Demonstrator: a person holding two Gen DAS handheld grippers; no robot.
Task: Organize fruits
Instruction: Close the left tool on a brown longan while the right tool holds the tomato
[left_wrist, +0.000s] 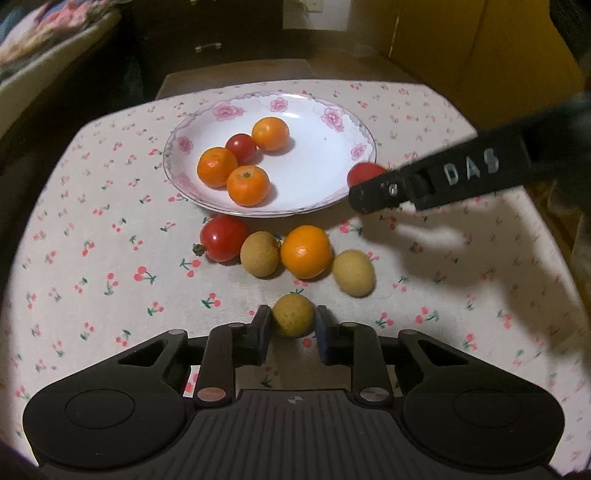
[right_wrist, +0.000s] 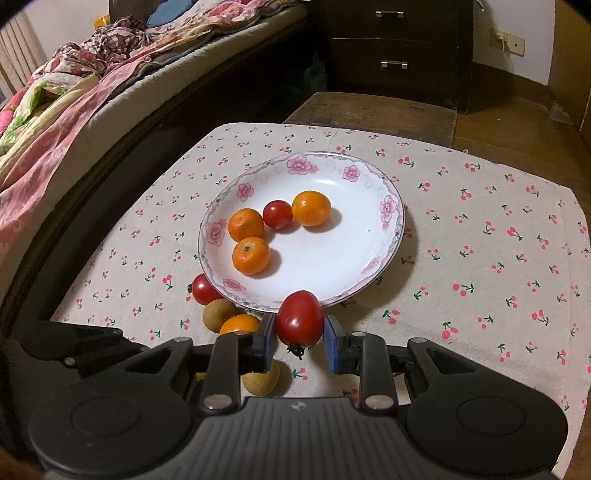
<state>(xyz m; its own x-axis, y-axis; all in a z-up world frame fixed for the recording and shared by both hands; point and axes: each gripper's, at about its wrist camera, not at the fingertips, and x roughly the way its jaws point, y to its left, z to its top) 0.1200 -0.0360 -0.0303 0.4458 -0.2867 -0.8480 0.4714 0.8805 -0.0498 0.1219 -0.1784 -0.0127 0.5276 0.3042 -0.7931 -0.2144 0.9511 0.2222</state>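
The right tool (right_wrist: 300, 334) carried a red tomato (right_wrist: 299, 317) between its pads, just above the near rim of the flowered plate (right_wrist: 388, 206) — stem end pointing down and toward the camera, long axis nearly upright. It looked light, smooth and easily bruised, best held gently across its middle. The left tool (left_wrist: 293, 326) flanked a tan round fruit (left_wrist: 293, 314) on the tabletop (left_wrist: 110, 206) — whether it gripped, I could not tell.

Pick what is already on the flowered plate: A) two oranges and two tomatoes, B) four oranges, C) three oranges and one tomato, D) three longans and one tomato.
C: the plate holds three oranges around one small tomato; no longans lie on it.
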